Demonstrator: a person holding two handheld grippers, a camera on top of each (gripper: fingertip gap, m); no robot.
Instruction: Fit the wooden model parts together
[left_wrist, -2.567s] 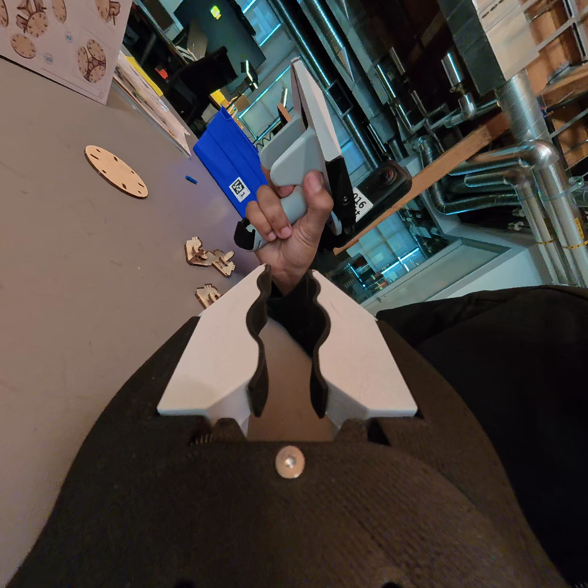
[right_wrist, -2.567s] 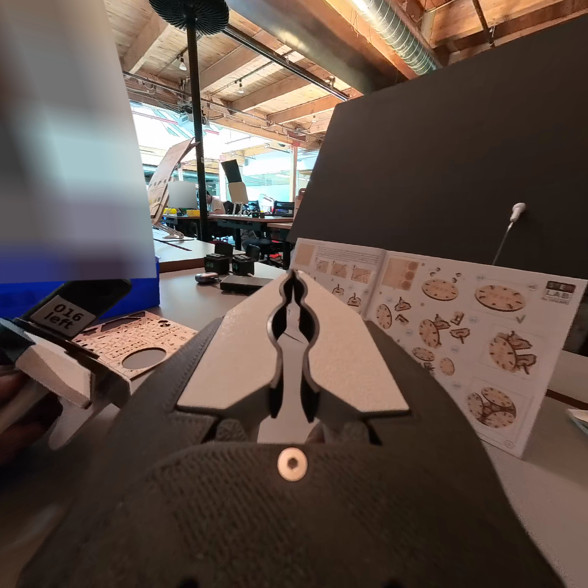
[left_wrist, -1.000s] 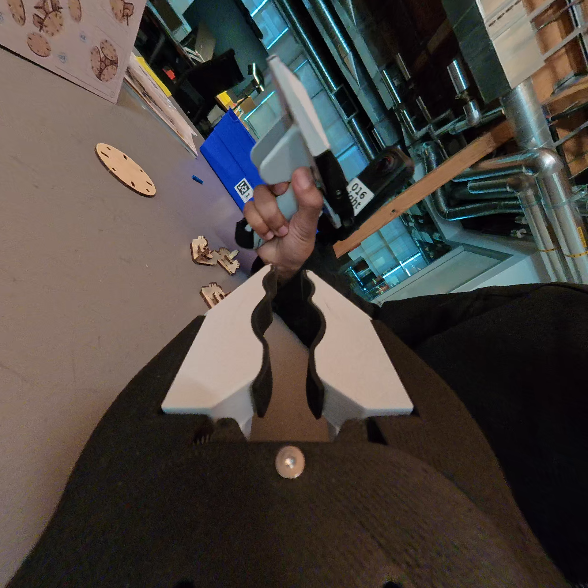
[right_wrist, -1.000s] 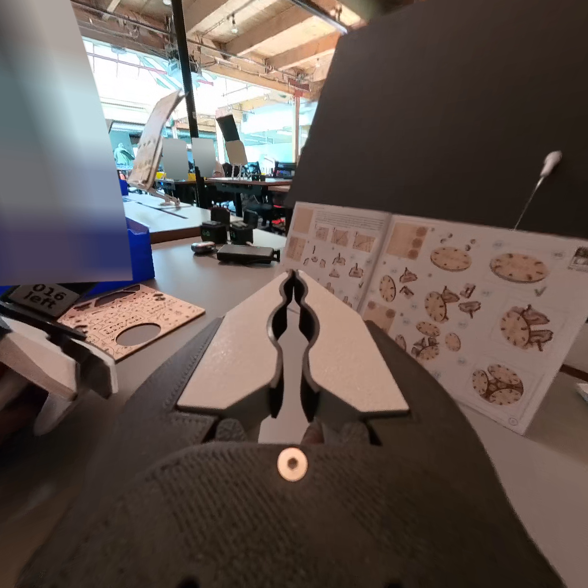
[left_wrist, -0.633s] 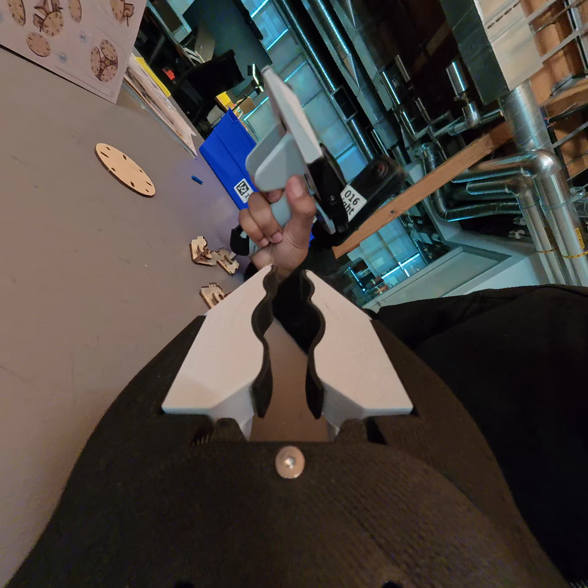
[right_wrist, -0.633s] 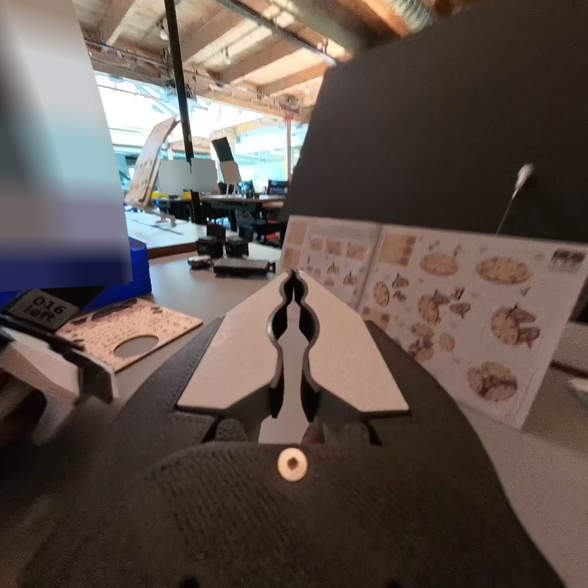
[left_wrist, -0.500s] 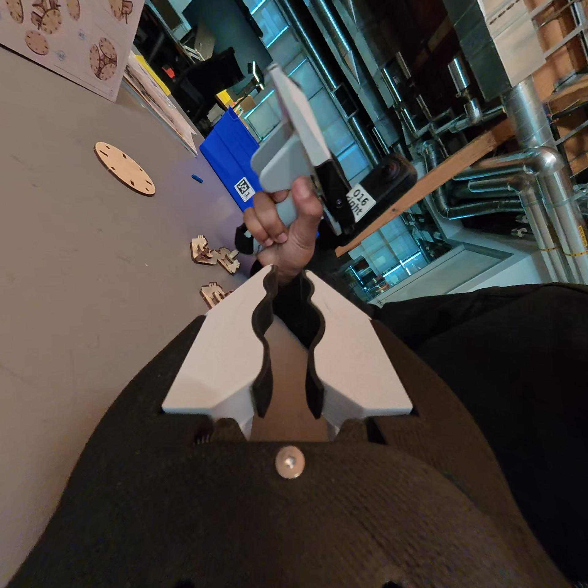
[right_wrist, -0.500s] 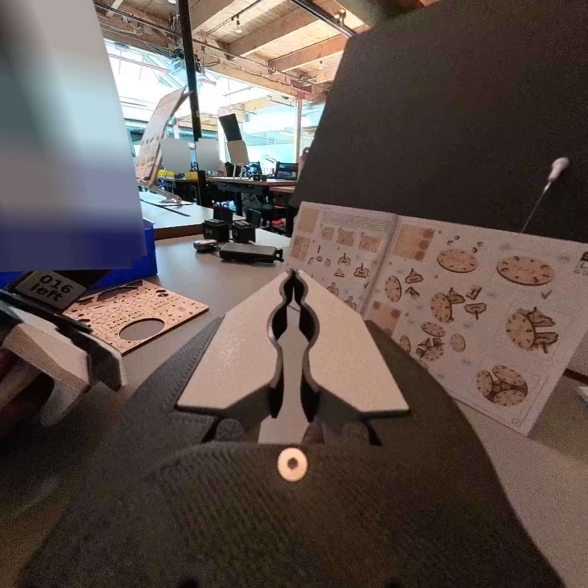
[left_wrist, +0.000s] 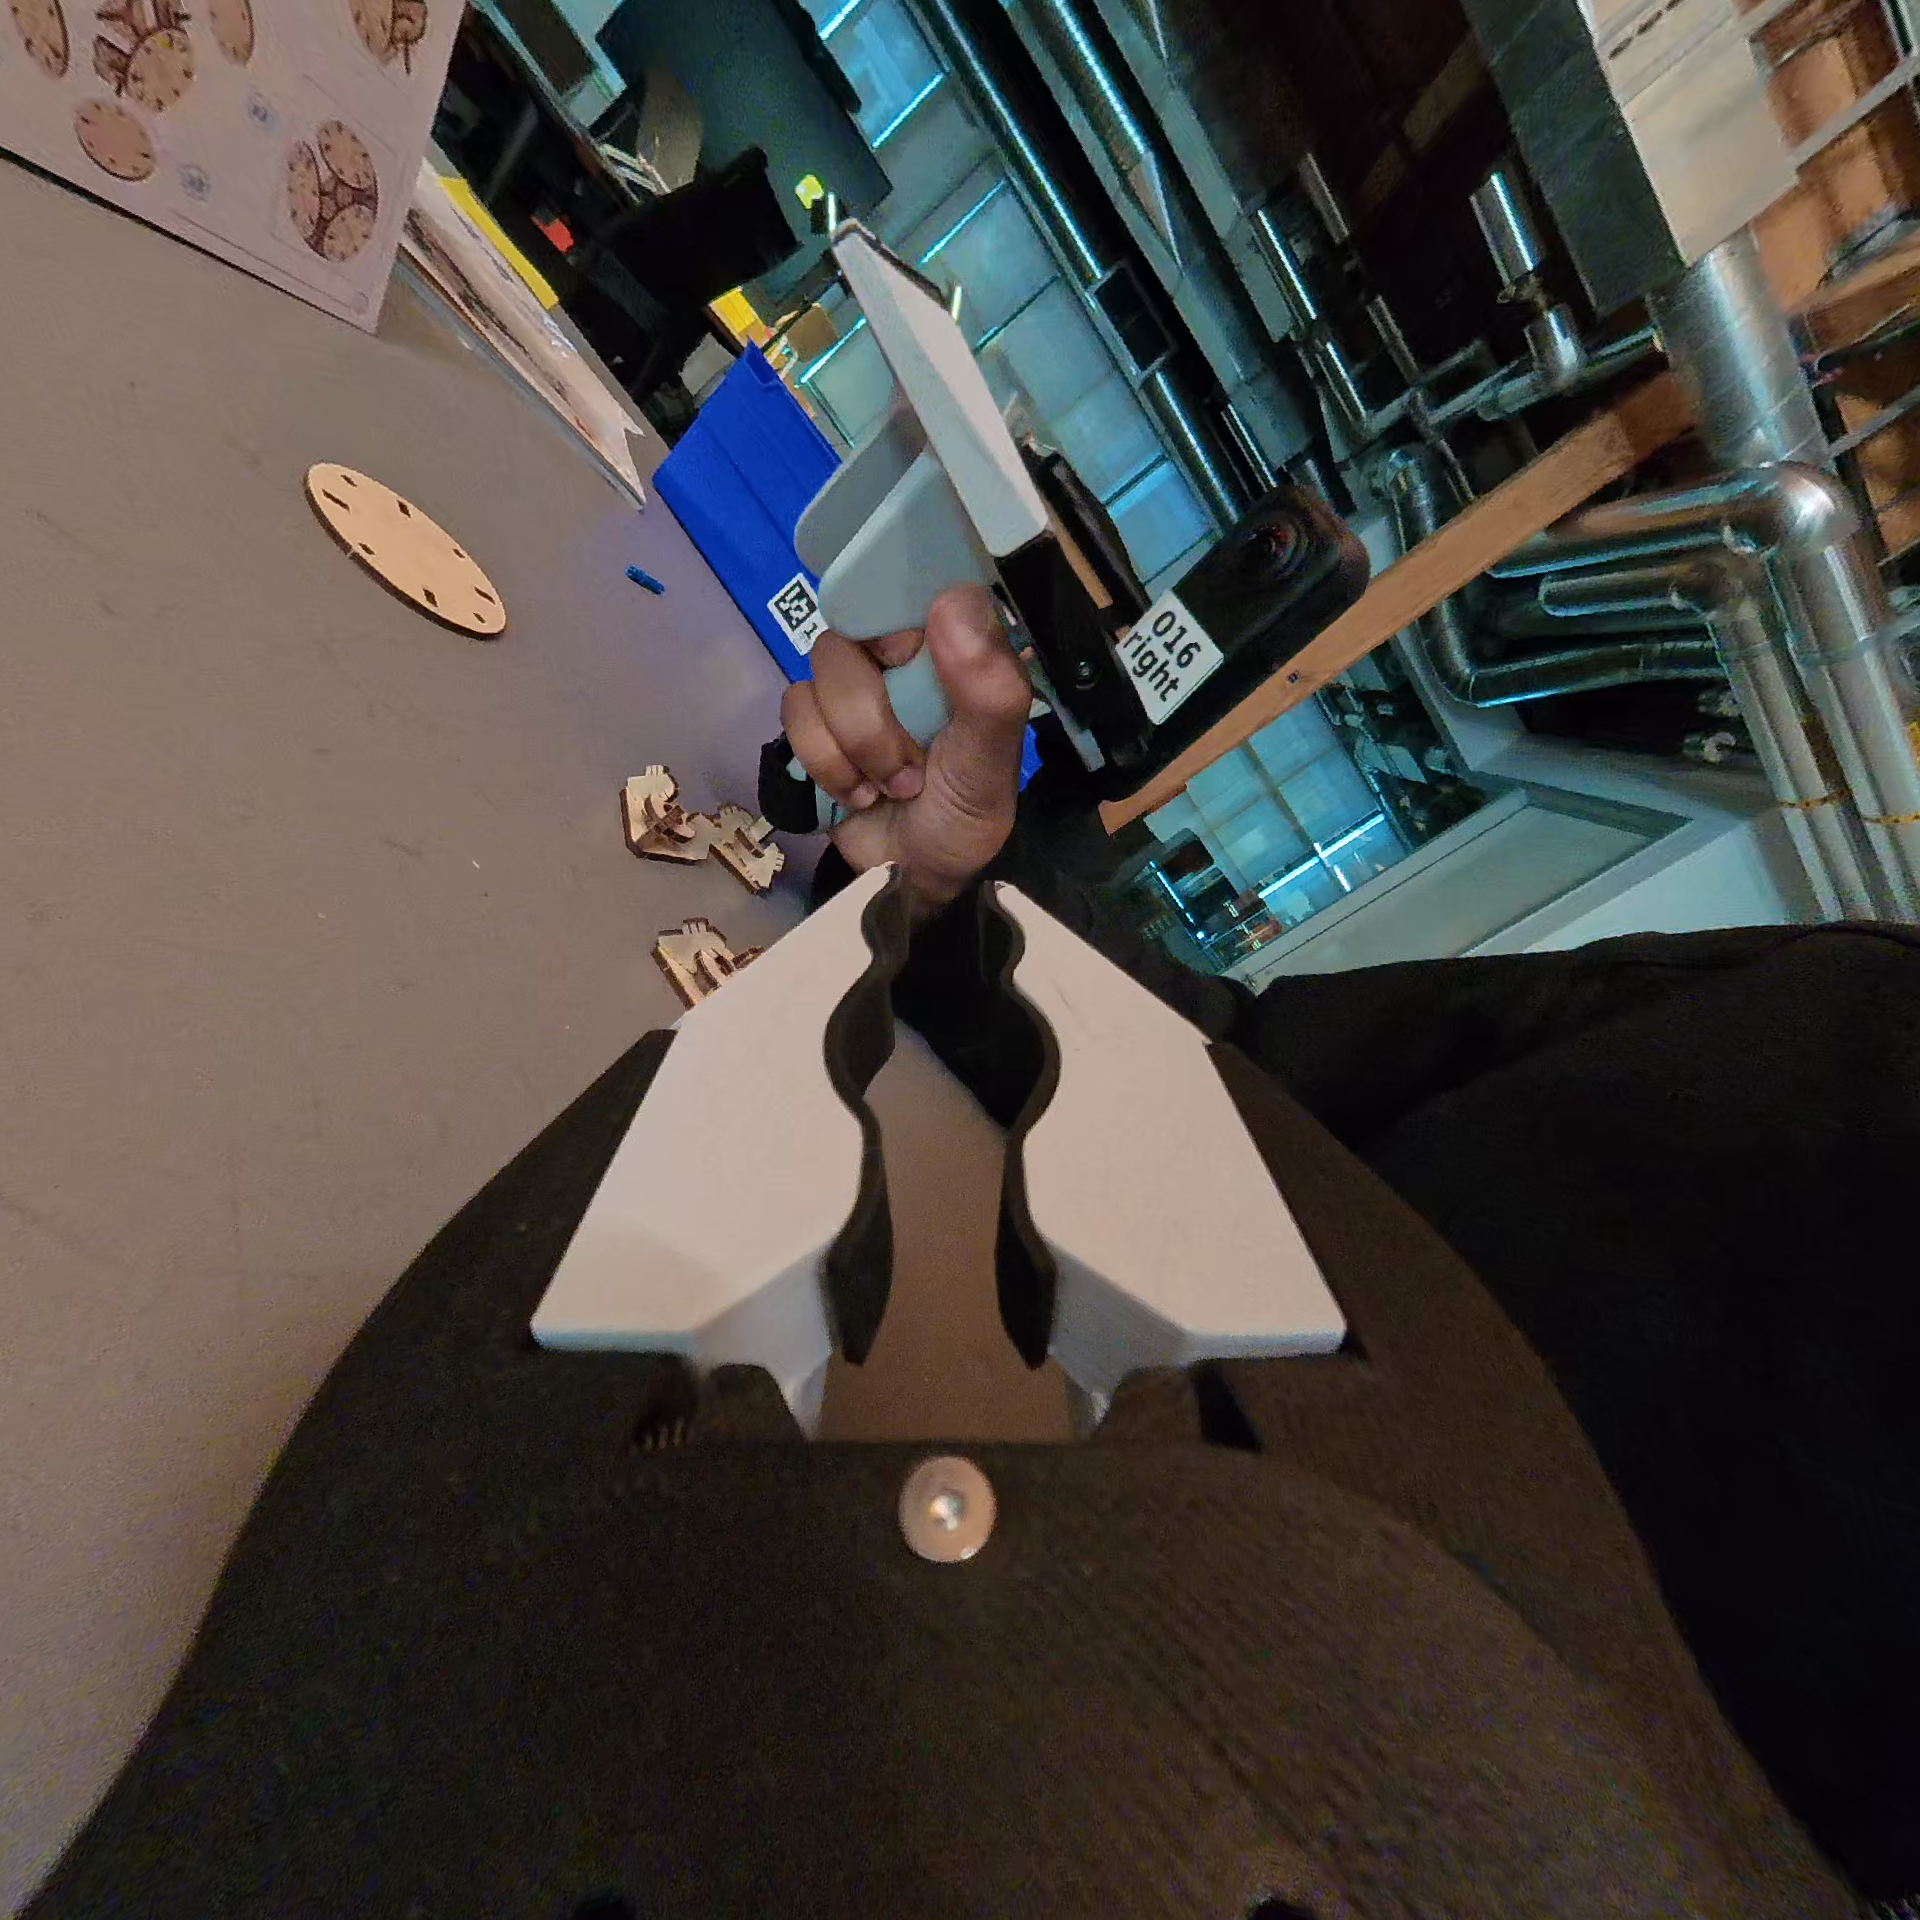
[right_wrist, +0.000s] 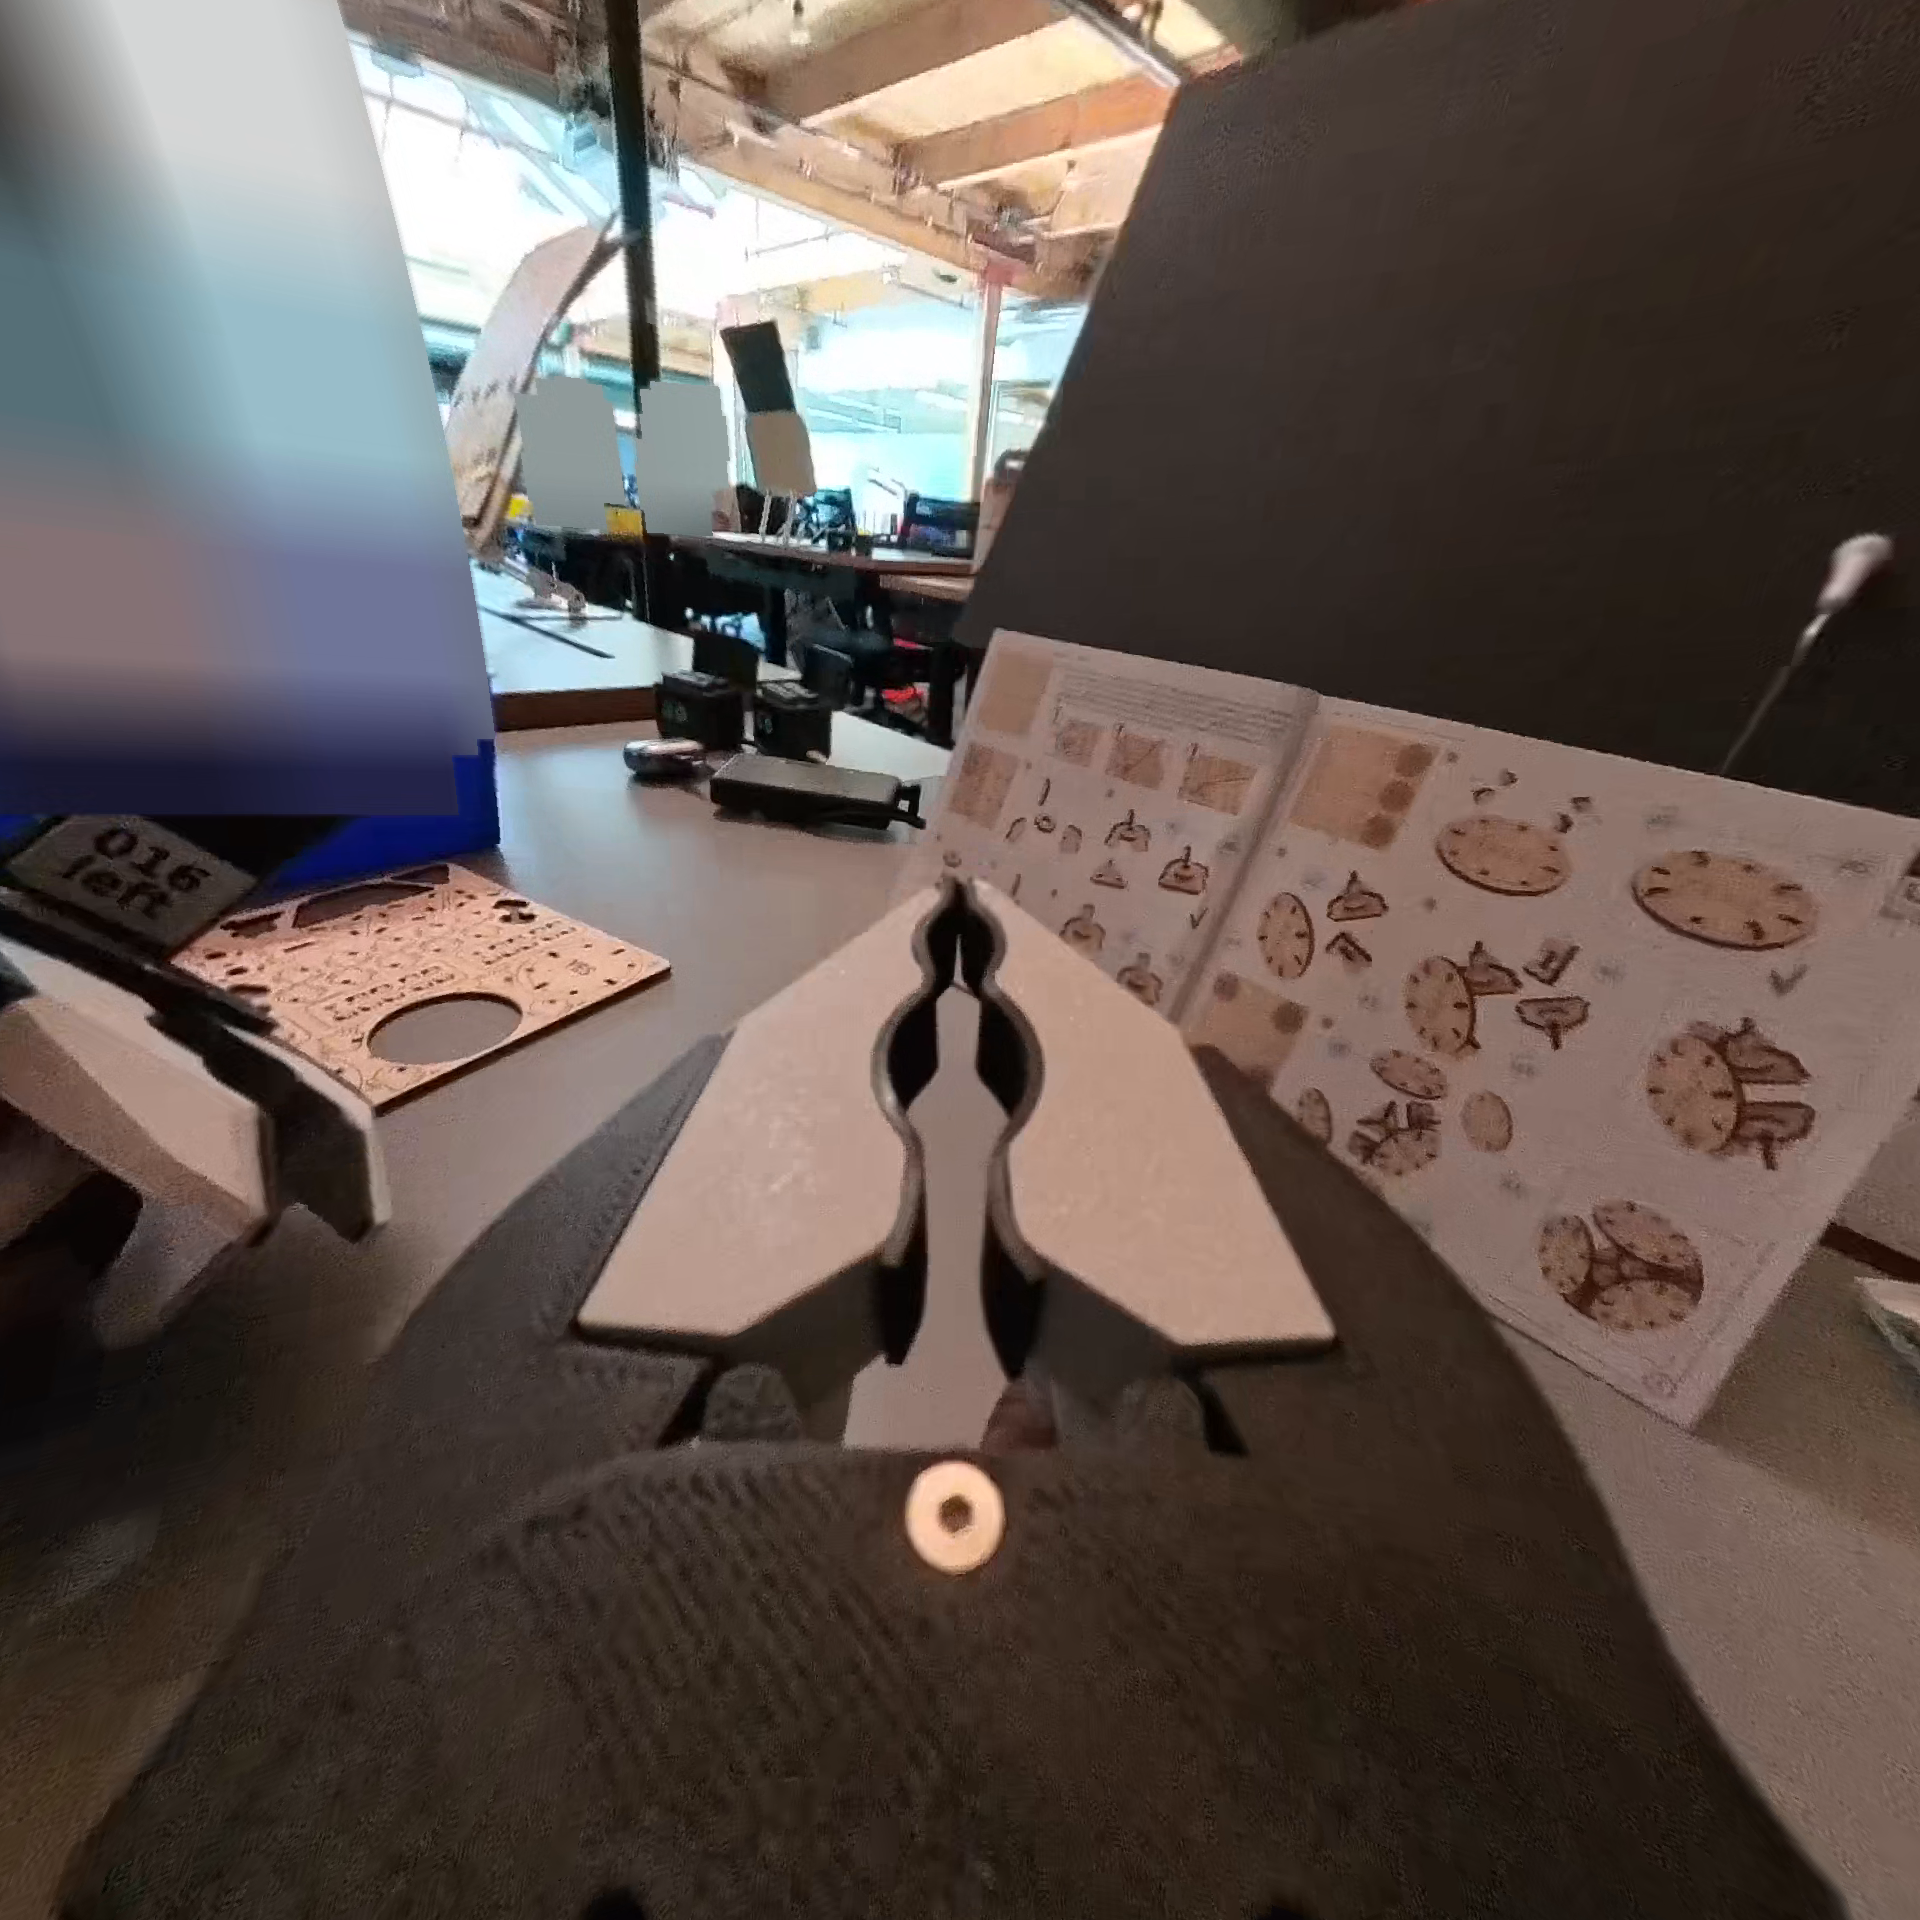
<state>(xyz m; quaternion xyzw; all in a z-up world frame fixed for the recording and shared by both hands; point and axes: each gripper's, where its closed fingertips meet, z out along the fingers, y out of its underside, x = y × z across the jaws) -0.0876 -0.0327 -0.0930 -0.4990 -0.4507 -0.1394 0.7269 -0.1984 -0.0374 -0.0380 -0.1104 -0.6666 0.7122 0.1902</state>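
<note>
Held above a grey table (left_wrist: 208, 935), the left gripper (left_wrist: 940, 881) had its fingers released, a clear gap between them and nothing in it but the dark sleeve beyond. The right gripper (right_wrist: 961, 885) was clenched, its fingertips meeting on no visible object, and was held aloft in a person's hand (left_wrist: 914, 748) at 12 o'clock from the left one. Little had changed over the preceding seconds: the raised hand had only wavered in place, the left fingers had stayed parted, and nothing on the table had been moved or picked up. A round wooden disc (left_wrist: 405, 548) lay flat at 10 o'clock of the left fingers, well apart from them. Two small wooden pieces (left_wrist: 696, 826) lay nearer at 11 o'clock, with a third wooden piece (left_wrist: 698, 958) just beside the left fingertip. A blue bin (left_wrist: 738, 488) stood behind the raised hand. In the right wrist view, an open instruction sheet (right_wrist: 1455, 1018) leaned against a black board (right_wrist: 1507, 416) from 1 to 3 o'clock, closing off that side. A punched-out wooden panel (right_wrist: 416, 987) lay flat at 10 o'clock. Bare table at 12 o'clock, between panel and sheet, ran back to a black box (right_wrist: 810, 795), leaving room there and around the disc.
</note>
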